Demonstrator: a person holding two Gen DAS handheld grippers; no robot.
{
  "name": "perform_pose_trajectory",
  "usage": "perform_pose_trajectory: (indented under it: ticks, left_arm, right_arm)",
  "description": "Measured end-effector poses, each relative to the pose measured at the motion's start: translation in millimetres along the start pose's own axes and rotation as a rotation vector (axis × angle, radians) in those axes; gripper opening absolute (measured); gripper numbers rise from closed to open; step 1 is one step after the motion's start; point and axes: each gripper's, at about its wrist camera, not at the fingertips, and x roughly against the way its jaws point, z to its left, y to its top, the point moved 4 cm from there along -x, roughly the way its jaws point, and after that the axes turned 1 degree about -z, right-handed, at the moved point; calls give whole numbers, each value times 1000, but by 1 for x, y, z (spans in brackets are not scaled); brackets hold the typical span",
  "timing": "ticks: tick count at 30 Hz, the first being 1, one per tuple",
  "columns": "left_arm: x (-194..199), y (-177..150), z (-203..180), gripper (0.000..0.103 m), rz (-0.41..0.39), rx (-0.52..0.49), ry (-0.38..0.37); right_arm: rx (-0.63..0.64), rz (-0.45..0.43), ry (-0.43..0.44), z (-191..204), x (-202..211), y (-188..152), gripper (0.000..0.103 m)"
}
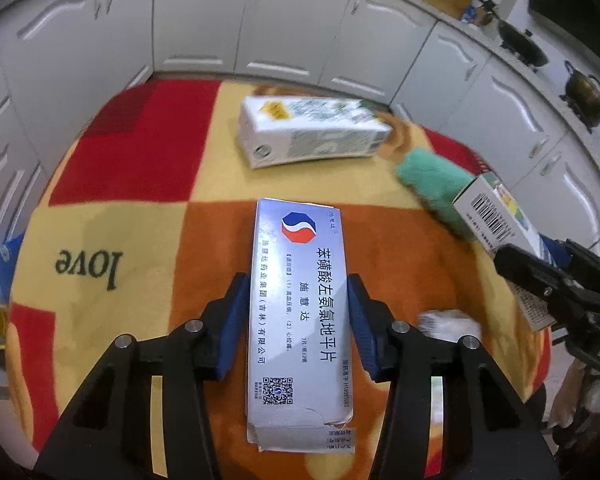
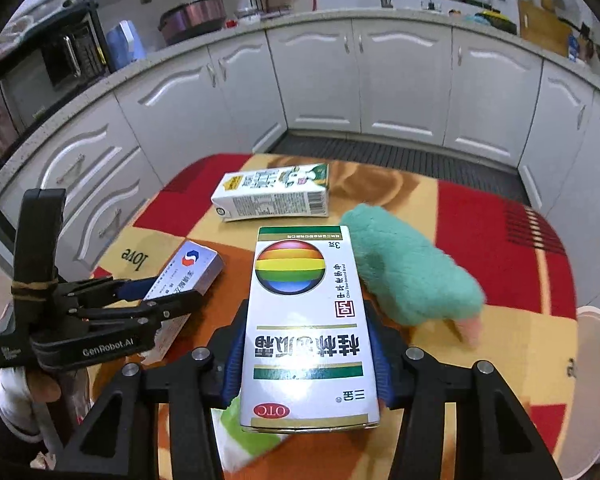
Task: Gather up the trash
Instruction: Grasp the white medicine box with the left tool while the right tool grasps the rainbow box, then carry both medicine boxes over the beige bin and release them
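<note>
My left gripper (image 1: 299, 292) is shut on a silver-blue medicine box (image 1: 300, 312), held above the patterned table; the box also shows in the right wrist view (image 2: 188, 276), with the left gripper (image 2: 148, 300) around it. My right gripper (image 2: 306, 324) is shut on a white medicine box with a rainbow ball logo (image 2: 308, 336); that box shows in the left wrist view (image 1: 496, 216) at the right. A white and green milk carton (image 1: 308, 132) lies on its side on the table, also in the right wrist view (image 2: 274, 194).
A green fluffy item (image 2: 408, 272) lies on the blanket-covered table (image 1: 148, 240). A crumpled white wrapper (image 1: 448, 322) lies near my left gripper. A white bin (image 2: 596, 392) stands at the table's right edge. White kitchen cabinets (image 2: 400, 80) surround the table.
</note>
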Motion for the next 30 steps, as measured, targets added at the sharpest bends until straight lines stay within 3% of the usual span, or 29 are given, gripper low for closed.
perform_pose_trajectory:
  ticks: [12,30]
  left_arm:
    - [39,11,-79,47,-73,-125,-96]
    - [27,11,-198,47,-107,-306,-140]
  right_arm:
    - [-53,-88,-85,-33,58,-14,49]
    - [-215,-178,-234,-123,131,-54,49]
